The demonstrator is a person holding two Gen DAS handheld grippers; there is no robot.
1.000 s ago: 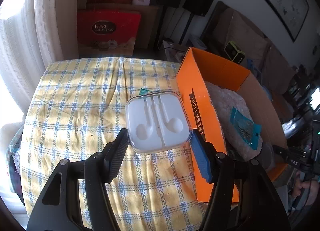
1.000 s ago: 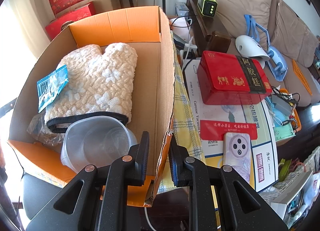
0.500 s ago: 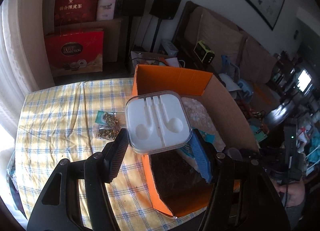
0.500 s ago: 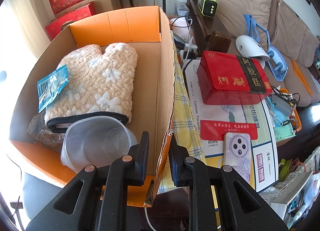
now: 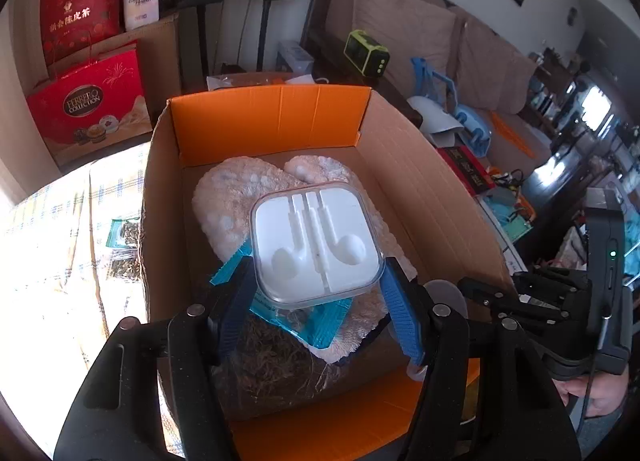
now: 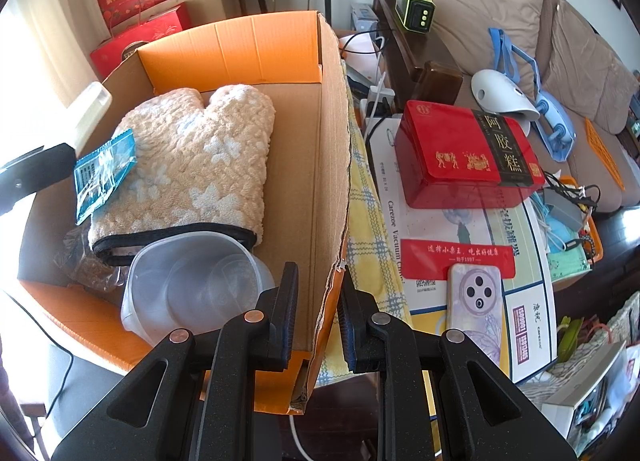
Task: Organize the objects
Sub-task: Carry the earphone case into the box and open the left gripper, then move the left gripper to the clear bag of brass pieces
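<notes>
My left gripper is shut on a clear earphone case with a white insert, held above the inside of the open cardboard box. Below the case lie a cream oven mitt, a blue packet and a bag of brown dried stuff. In the right wrist view, my right gripper is shut on the box's right wall near its front corner. That view also shows the mitt, the blue packet, a clear plastic container and the case at the left edge.
A yellow checked tablecloth lies left of the box with a small packet on it. To the right of the box are a red tin and a phone on printed cartons. Red gift bags stand behind.
The left gripper has carried the earphone case from over the tablecloth to above the inside of the box. The right gripper has stayed clamped on the box wall.
</notes>
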